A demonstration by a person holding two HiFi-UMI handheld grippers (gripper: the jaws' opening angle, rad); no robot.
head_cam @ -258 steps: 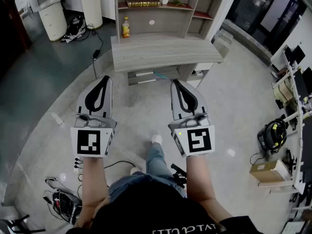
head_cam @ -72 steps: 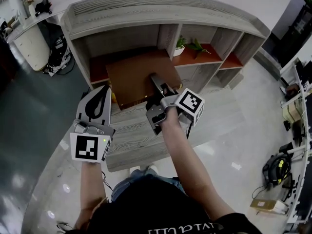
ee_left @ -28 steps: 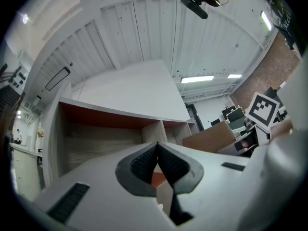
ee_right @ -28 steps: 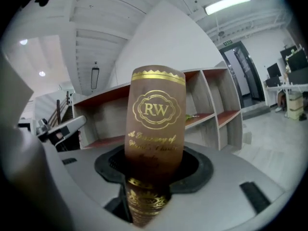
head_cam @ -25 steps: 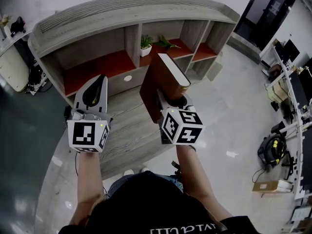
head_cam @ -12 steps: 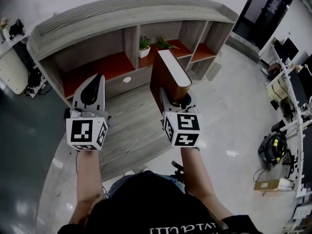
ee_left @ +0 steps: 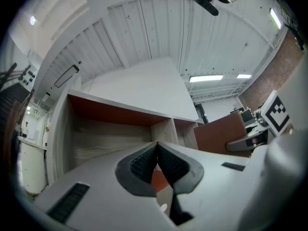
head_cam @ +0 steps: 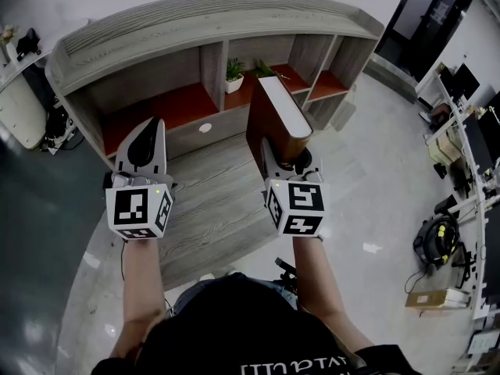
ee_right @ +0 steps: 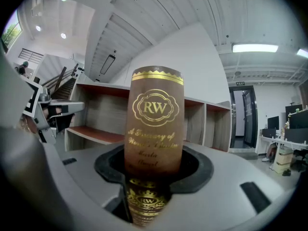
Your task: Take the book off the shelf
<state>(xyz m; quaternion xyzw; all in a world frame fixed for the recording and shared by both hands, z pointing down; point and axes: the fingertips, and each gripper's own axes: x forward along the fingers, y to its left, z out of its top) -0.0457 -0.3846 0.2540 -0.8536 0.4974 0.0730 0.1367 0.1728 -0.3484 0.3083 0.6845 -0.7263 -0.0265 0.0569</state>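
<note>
One brown book (head_cam: 275, 116) stands upright in front of the shelf (head_cam: 156, 104), above the desk (head_cam: 211, 198), clamped in the right gripper (head_cam: 283, 161). The left gripper (head_cam: 145, 143), jaws pressed together, holds nothing. Two grippers, one book.

Book (head_cam: 277, 119): in my right claw (head_cam: 283, 156), above the tabletop (head_cam: 211, 194), before the shelf (head_cam: 156, 104).
My left claw (head_cam: 145, 135): left of book, apart.
Potted plant (head_cam: 233, 74): on shelf, behind book.

"rw" in gold on book (ee_right: 155, 129)
</note>
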